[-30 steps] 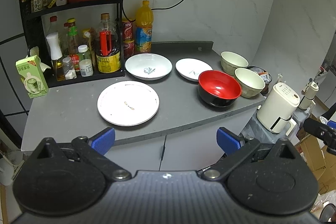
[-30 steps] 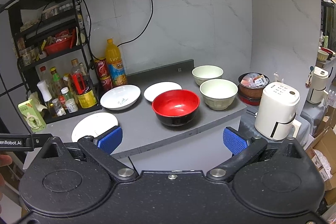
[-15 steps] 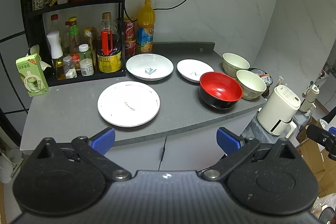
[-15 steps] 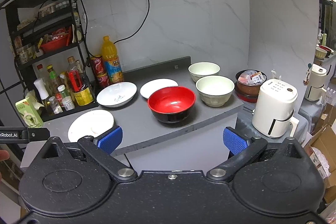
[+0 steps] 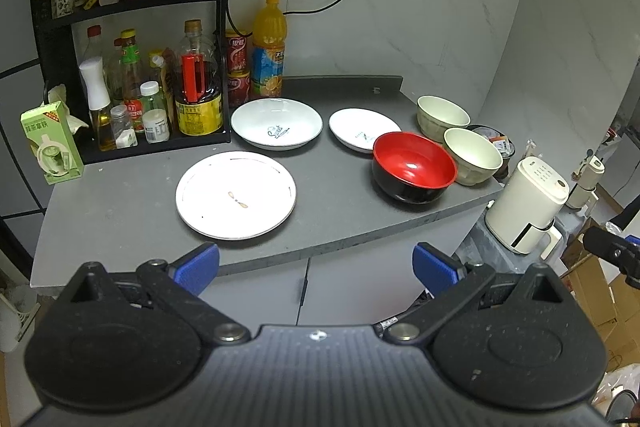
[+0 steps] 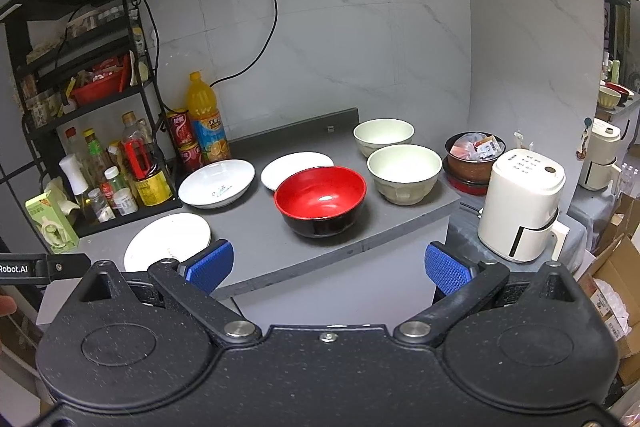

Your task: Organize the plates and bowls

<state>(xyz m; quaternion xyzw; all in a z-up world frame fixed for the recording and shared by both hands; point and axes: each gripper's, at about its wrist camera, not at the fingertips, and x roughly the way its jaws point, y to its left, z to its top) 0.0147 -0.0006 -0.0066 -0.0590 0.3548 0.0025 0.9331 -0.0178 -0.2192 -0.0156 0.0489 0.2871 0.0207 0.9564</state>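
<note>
Left gripper (image 5: pixel 316 261): fingers (image 5: pixel 196 265) wide apart, holding nothing, short of the desk (image 5: pixel 120 211) edge. Right gripper (image 6: pixel 328 267): fingers (image 6: pixel 210 263) likewise spread and empty, held off the front edge. Judged: both stand open and back because no piece has yet been chosen; the task is not begun.

Nearest the left gripper lies the flat plate (image 5: pixel 236 195), alone near the front edge. Behind it sits the deep plate (image 5: pixel 277 123), just beside the rack (image 5: pixel 132 3); the small plate (image 5: pixel 363 129) lies to its right, its near edge hidden behind the red bowl (image 5: pixel 414 165); contact cannot be told. Two pale bowls (image 5: pixel 472 155) stand close together at the right end, all upright and unstacked.

Judged: plates to the left and bowls to the right suit one gripper per group. The red bowl is directly ahead of the right gripper, the flat plate ahead of the left. The flat plate's low rim offers little purchase, so a rim pinch would be needed.
</note>
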